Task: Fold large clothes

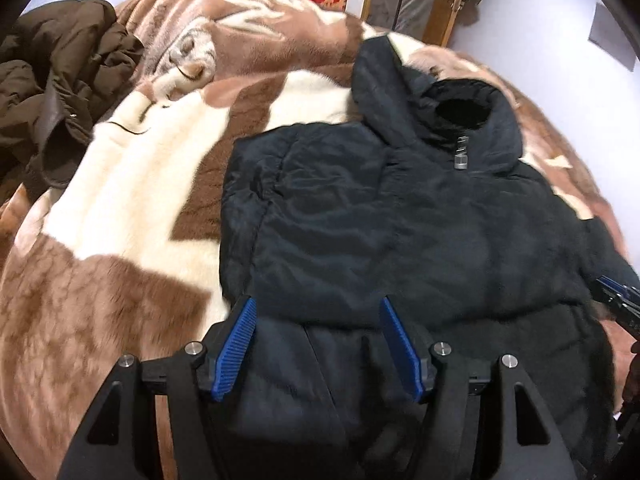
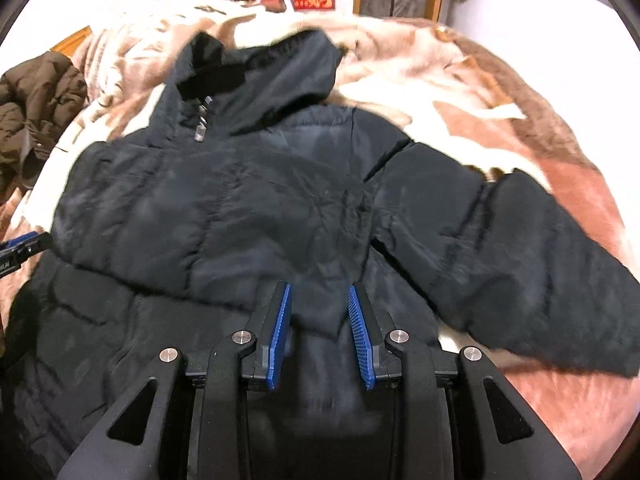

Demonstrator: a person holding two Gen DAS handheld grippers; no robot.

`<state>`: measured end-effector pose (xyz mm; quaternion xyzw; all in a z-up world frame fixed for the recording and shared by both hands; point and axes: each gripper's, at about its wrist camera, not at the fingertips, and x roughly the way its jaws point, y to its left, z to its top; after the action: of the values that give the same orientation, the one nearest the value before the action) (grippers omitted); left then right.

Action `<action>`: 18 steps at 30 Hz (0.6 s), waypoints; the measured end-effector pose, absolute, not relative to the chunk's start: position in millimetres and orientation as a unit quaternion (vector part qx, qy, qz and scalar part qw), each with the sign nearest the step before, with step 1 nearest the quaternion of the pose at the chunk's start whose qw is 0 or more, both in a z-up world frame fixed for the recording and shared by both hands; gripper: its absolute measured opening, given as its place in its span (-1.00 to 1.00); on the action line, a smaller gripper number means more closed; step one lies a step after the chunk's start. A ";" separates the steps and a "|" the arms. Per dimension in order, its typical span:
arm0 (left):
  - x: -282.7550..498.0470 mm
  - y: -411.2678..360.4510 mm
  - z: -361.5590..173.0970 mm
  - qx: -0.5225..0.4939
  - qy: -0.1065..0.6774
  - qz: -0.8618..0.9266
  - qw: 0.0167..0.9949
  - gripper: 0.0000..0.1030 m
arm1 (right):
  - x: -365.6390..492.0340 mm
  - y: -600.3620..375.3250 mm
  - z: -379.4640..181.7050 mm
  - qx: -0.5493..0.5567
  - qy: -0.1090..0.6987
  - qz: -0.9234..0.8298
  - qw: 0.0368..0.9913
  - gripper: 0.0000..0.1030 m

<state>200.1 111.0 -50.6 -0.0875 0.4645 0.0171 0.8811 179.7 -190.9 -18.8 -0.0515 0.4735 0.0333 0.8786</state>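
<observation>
black jacket lies front-up on the blanket, both tongs empty above its lower part.

one sleeve looks already folded across the chest, the other sleeve lies spread out to the side, probably the next fold. left gripper jaws wide, nothing between them; right gripper jaws narrow, pads not pinching cloth. brown coat heaped at the blanket's far edge, likely waiting its turn.
</observation>
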 end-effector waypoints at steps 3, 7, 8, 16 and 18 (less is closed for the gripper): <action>165.9 99.4 -29.8 -0.094 0.451 0.006 0.887 0.29 | 149.0 -192.6 -0.5 -0.050 0.459 0.032 0.887 -0.23; 120.3 79.3 -7.7 -0.099 0.439 -0.013 0.893 0.29 | 105.8 -196.2 23.0 -0.049 0.435 0.026 0.898 -0.21; 110.4 74.6 -3.3 -0.099 0.437 -0.017 0.894 0.29 | 94.3 -198.8 29.8 -0.046 0.430 0.025 0.901 -0.21; 59.1 23.9 24.5 -0.091 0.427 -0.069 0.897 0.29 | 35.9 -220.2 60.1 -0.045 0.403 0.009 0.914 -0.21; 55.7 9.8 30.7 -0.081 0.423 -0.082 0.899 0.29 | 26.9 -227.8 62.9 -0.044 0.399 0.001 0.916 -0.21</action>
<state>55.7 9.8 30.7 -0.0810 0.4231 -0.0815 0.8988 26.9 -227.8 62.9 -0.0437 0.3988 0.0013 0.9160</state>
